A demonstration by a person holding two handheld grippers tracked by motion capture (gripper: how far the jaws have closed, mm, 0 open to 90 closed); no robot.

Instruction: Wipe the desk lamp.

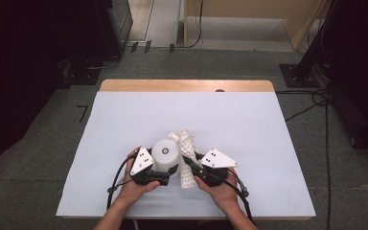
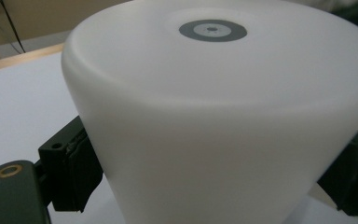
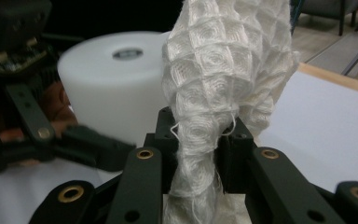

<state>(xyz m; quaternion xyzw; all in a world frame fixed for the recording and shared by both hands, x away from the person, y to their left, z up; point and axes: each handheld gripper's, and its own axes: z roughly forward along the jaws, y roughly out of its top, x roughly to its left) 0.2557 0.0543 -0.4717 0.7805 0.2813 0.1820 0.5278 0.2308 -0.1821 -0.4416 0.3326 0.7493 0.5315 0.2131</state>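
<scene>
While my right claw (image 3: 198,154) squeezes the bunched white waffle-weave cloth (image 3: 223,74) tight between its black jaws, my left claw (image 2: 205,172) hugs the smooth white plastic cup (image 2: 214,116), which stands upside down. The cloth rises just beside the cup. Both sit near my edge of the white-covered bench (image 1: 268,129).

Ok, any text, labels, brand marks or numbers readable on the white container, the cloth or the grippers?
None readable.
White container: no words; its top has a grey ring mark, no lettering.
White waffle-weave cloth: no tag or print.
Grey plates: small dark dots, no characters.
</scene>
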